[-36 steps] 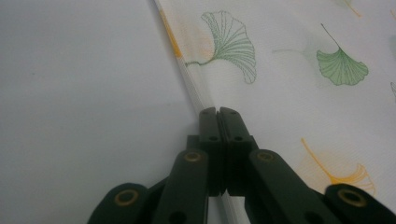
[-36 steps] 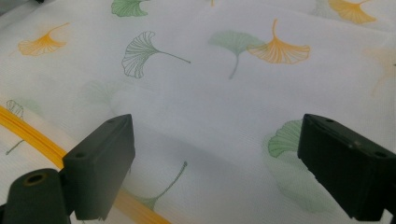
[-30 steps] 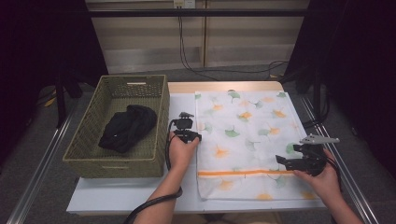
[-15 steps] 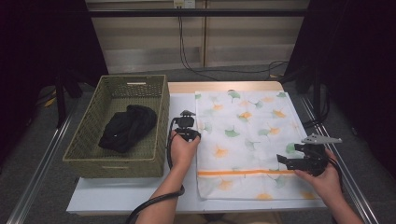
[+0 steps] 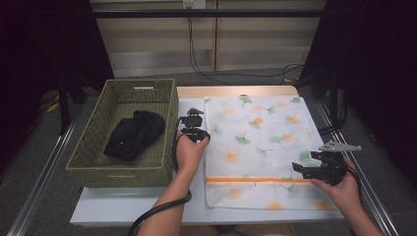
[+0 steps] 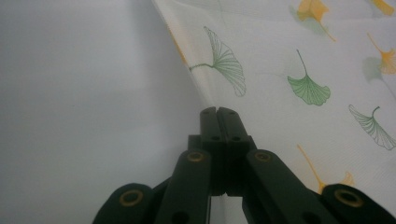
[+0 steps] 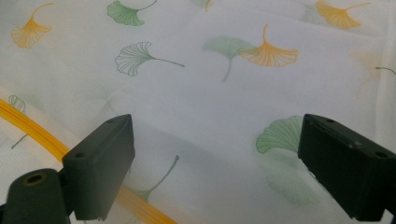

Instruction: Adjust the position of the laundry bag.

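Now: left gripper (image 6: 217,112) jaws pinch cloth (image 6: 289,70) edge | right gripper (image 7: 215,163) jaws apart

Two black hand-held grippers (image 5: 195,129) (image 5: 322,167), brass-ringed screws, grey three-cornered top plates, black trailing cables.

The leaf-printed cloth (image 5: 255,147) looks thin, soft and matt, faintly see-through, with an orange woven band across it. The basket (image 5: 98,147) is coarse green wicker, rough to the eye, and the dark garment (image 5: 134,133) in it is matt fabric. The bench (image 5: 123,206) is smooth, dull white; the left tool (image 6: 217,112) and right tool (image 7: 215,168) are matt black plastic with brass-coloured rivets
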Available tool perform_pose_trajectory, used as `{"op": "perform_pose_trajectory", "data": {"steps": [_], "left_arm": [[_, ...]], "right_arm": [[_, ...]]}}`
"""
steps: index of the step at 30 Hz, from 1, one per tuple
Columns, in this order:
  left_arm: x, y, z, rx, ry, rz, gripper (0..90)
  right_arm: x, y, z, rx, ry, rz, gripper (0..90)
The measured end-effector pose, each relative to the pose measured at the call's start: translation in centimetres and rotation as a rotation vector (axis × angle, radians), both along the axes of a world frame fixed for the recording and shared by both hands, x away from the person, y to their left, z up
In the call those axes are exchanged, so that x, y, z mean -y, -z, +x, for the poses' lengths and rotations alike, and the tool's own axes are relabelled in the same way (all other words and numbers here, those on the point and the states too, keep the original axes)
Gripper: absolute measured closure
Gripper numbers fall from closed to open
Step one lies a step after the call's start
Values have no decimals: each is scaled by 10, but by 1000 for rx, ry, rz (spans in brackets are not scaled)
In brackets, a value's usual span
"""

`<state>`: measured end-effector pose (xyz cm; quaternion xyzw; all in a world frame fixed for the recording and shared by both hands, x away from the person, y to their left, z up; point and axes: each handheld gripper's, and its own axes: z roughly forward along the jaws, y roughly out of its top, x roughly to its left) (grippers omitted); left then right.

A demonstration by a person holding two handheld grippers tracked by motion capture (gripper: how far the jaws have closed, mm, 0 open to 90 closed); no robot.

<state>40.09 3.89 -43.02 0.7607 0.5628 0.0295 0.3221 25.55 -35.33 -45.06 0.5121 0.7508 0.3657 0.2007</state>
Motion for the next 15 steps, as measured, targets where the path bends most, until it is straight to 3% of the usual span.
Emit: {"op": "perform_pose_trajectory", "data": {"steps": [5,10,15], "left_arm": [[-3,-7,0,1,5,-4,900],[-8,-12,-1,1,9,23,900],[-11,-16,-1,-1,10,15,900]], "right_arm": [[1,-1,0,11,9,3,103],[1,-1,-1,13,21,7,99],[1,-2,-1,18,19,2,92]]}}
